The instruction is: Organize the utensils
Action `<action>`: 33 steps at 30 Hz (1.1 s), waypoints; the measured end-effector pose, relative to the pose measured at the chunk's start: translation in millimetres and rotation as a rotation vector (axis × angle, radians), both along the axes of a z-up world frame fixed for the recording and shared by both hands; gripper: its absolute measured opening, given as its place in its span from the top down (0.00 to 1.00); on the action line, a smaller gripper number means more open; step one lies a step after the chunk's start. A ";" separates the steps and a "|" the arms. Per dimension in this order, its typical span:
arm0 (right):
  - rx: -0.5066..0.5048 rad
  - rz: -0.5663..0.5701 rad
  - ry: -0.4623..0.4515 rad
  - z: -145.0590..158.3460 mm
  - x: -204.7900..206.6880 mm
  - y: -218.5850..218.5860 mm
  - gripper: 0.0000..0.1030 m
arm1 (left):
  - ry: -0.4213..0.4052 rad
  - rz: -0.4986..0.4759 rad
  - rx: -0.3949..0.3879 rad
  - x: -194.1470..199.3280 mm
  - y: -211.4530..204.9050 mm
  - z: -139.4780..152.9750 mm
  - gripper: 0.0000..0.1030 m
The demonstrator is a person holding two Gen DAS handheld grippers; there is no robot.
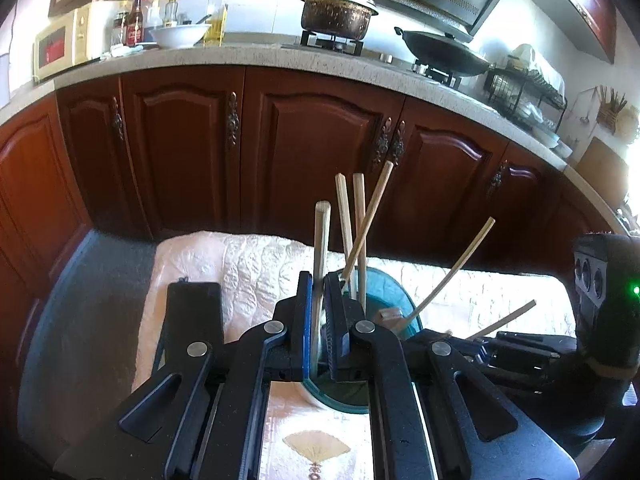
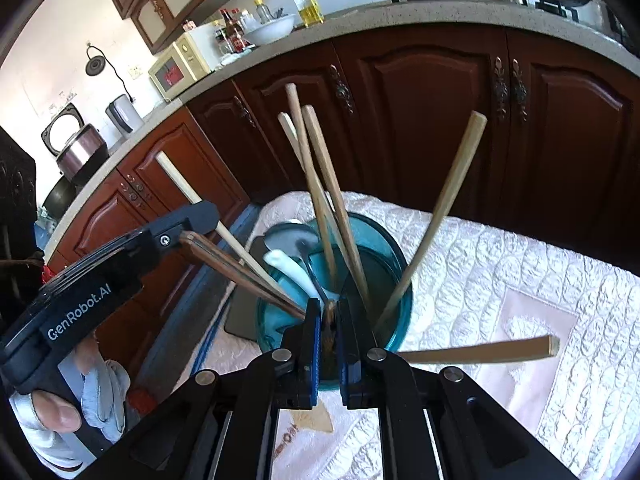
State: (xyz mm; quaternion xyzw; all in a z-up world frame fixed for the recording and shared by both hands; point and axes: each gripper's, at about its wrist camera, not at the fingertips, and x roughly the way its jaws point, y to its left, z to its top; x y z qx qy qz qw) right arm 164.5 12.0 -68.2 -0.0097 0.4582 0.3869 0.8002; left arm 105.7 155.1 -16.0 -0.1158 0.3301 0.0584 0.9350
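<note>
**kitchen_lurker:** Standing right by the table here. Both grippers sit over the teal cup (image 2: 394,280) on the quilted white cloth (image 2: 520,264). The left gripper (image 1: 319,312) has its jaws pinched narrow on a pale wooden stick (image 1: 321,240), its lower end pointing down into the cup. The right gripper (image 2: 329,320) is pinched just as tight on something thin and brown (image 2: 329,322), right at the cup's rim. Can't tell exactly what that one is.

**spoon_guy:** So how much is done?

**kitchen_lurker:** I'd say most of it. At least 4 chopsticks (image 2: 320,200) already stand in the cup, leaning every which way, plus a white spoon (image 2: 294,270) and a dark metal one (image 2: 310,264). Another stick (image 2: 480,354) pokes out sideways near the rim; can't tell if it's in or just resting.

**spoon_guy:** And what's left?

**kitchen_lurker:** Dropping the 2 held pieces in, I reckon. I see nothing else loose on the cloth, though the grippers hide plenty.
</note>
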 end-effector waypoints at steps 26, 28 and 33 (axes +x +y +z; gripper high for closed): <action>0.044 -0.125 -0.173 39.9 -59.6 -59.5 0.66 | 0.003 0.028 0.095 -68.4 -41.4 2.2 0.60; 0.037 -0.142 -0.192 39.8 -66.1 -62.1 0.65 | -0.003 0.029 0.109 -73.7 -47.3 1.6 0.60; 0.034 -0.164 -0.219 42.9 -76.7 -69.3 0.63 | -0.017 0.038 0.134 -85.8 -60.0 2.4 0.60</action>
